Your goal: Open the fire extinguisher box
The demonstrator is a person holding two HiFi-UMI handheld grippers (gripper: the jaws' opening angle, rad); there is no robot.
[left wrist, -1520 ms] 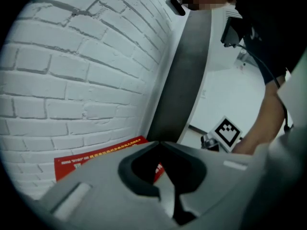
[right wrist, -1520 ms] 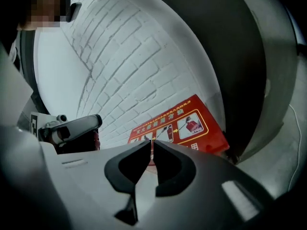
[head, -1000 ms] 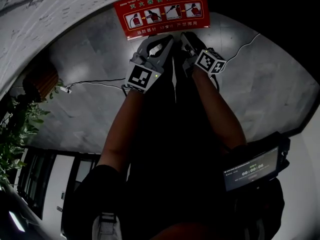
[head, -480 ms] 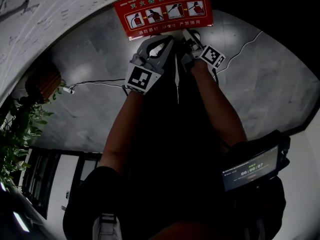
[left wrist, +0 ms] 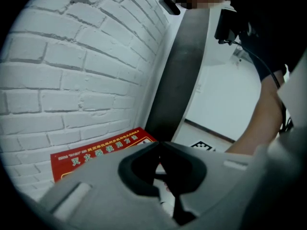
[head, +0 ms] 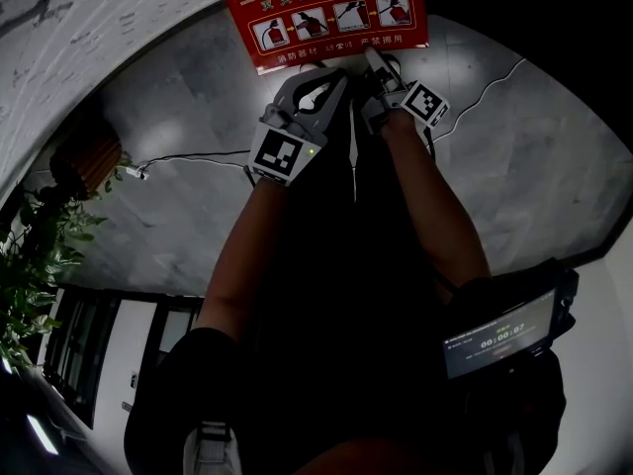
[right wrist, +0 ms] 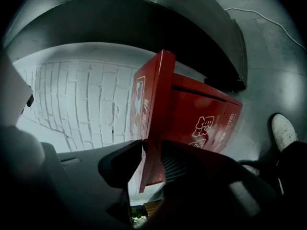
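The red fire extinguisher box stands against a white brick wall, and its lid carries a printed instruction label. In the right gripper view the lid's front edge stands up between the jaws. My right gripper is closing on that edge, and both pads touch it. In the head view the right gripper reaches the lid's lower edge. My left gripper hovers just left of it, short of the box. Its jaws meet at the tips with nothing between them, and the label lies beyond.
A potted plant stands at the left, and a thin cable runs over the grey floor. A dark pillar rises beside the brick wall. A screen device hangs at the person's right side. A white shoe shows beside the box.
My right gripper has moved up to the lid's lower edge. The left gripper has hardly shifted. The label sits slightly higher in the head view.
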